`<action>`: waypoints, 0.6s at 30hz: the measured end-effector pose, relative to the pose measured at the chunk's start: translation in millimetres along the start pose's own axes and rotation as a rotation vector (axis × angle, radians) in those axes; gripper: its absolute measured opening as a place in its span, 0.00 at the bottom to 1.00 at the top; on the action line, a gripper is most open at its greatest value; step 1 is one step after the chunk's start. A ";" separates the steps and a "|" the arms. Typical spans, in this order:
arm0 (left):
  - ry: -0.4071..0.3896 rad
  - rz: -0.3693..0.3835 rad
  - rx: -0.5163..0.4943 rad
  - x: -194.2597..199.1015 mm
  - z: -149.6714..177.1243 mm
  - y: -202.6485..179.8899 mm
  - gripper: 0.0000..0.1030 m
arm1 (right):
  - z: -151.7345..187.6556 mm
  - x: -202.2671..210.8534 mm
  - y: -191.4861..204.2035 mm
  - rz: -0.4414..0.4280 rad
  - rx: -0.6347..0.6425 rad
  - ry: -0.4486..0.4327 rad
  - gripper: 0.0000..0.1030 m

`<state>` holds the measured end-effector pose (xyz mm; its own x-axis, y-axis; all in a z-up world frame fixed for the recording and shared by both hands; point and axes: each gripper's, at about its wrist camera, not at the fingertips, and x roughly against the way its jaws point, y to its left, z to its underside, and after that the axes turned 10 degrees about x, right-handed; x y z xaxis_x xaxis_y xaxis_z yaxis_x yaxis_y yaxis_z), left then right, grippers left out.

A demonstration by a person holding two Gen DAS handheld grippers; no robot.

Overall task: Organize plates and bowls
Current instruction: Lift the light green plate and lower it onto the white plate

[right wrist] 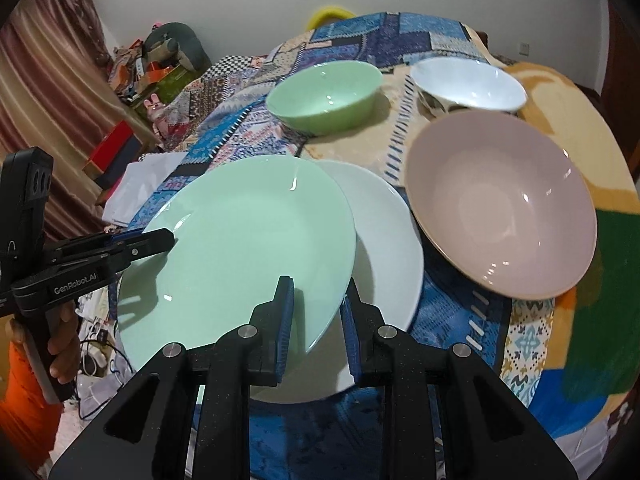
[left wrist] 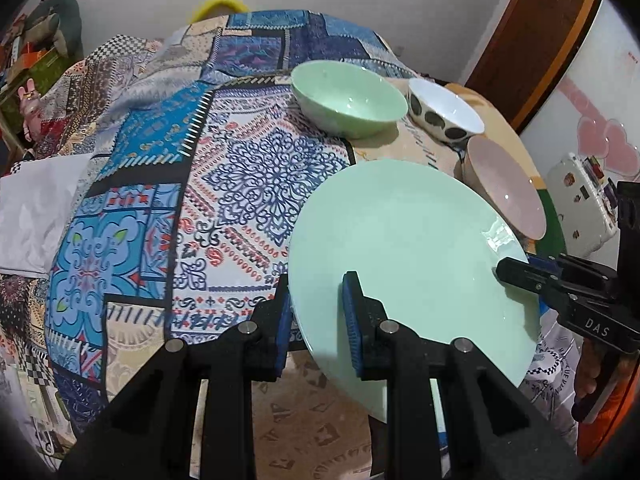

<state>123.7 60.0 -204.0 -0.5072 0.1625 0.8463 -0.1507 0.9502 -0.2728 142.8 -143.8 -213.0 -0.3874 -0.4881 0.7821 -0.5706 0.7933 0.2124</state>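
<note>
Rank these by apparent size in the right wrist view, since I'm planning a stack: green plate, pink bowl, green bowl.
1. Green plate, largest, though nearest the camera.
2. Pink bowl.
3. Green bowl, smallest, but farthest away.

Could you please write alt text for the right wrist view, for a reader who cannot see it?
Both grippers, right and left, grip opposite edges of a mint green plate above a white plate. Behind, on a patterned cloth, are pink, green and white bowls.
</note>
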 end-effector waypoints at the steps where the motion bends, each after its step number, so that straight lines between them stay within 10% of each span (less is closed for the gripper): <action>1: 0.005 -0.001 -0.001 -2.5 -0.4 -0.8 0.23 | 1.7 -0.8 -1.9 -0.002 -0.007 0.002 0.21; 18: 0.056 -0.052 -0.061 -40.7 -13.2 -15.7 0.23 | 12.0 -5.9 -21.3 -0.039 -0.089 0.008 0.21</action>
<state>157.9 42.0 -228.1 -0.4520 0.1257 0.8831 -0.1225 0.9719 -0.2011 148.5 -162.2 -229.2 -0.3603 -0.5164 0.7769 -0.5183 0.8033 0.2935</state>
